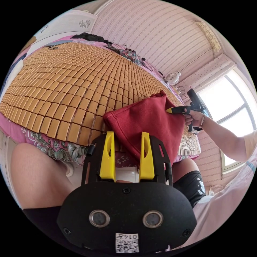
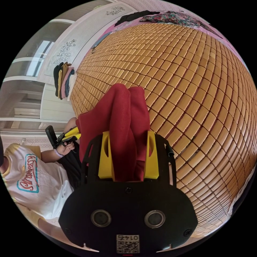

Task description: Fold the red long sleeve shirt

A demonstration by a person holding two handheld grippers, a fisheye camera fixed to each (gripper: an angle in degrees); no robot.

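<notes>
Red long sleeve shirt (image 1: 150, 120) lifted over bamboo mat (image 1: 69, 85) on bed, right gripper (image 2: 128, 143) jaws clamping bunched fabric, left gripper (image 1: 125, 144) jaws parted beside hem, folded clothes stack (image 2: 63, 80) at mat's edge, small fan (image 1: 172, 78) beyond.

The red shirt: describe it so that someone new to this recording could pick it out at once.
A mat of tan bamboo tiles covers the bed. At its near edge, the red shirt hangs bunched between the right gripper and the left gripper. It is the one plain dark-red cloth lifted above the mat; the other clothes, a dark garment and a floral one, lie at the far edge.
</notes>
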